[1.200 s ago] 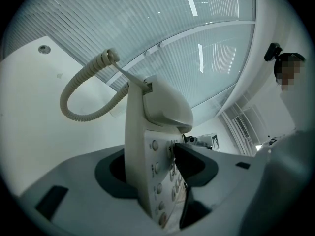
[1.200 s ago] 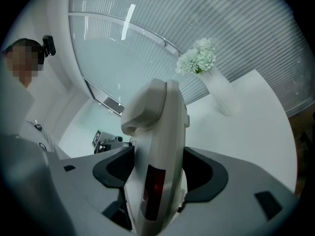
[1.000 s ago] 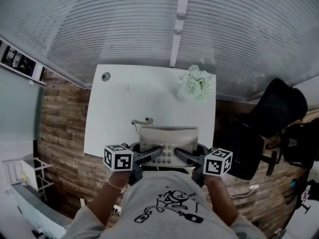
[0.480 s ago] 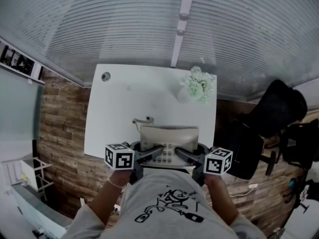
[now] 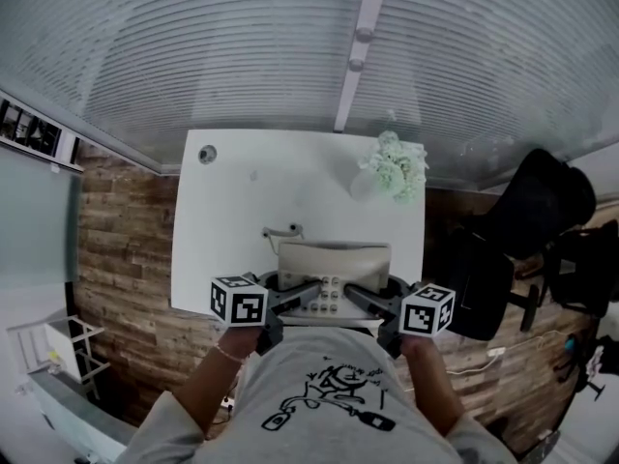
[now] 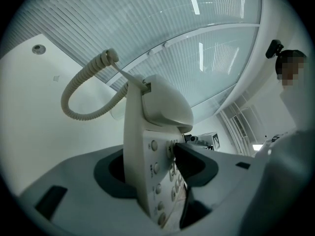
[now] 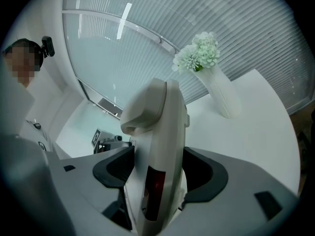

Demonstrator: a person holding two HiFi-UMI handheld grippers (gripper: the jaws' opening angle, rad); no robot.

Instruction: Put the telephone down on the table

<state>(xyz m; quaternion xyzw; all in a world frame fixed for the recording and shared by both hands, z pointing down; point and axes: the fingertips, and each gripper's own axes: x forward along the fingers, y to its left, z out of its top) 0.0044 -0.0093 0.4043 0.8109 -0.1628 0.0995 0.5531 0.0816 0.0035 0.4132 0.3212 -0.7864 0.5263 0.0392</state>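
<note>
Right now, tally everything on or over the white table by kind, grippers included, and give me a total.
Telephone: 1, clamped at its two ends by the grippers
Vase of flowers: 1
Cable grommet: 1
Grippers: 2, left gripper and right gripper
Total: 5
</note>
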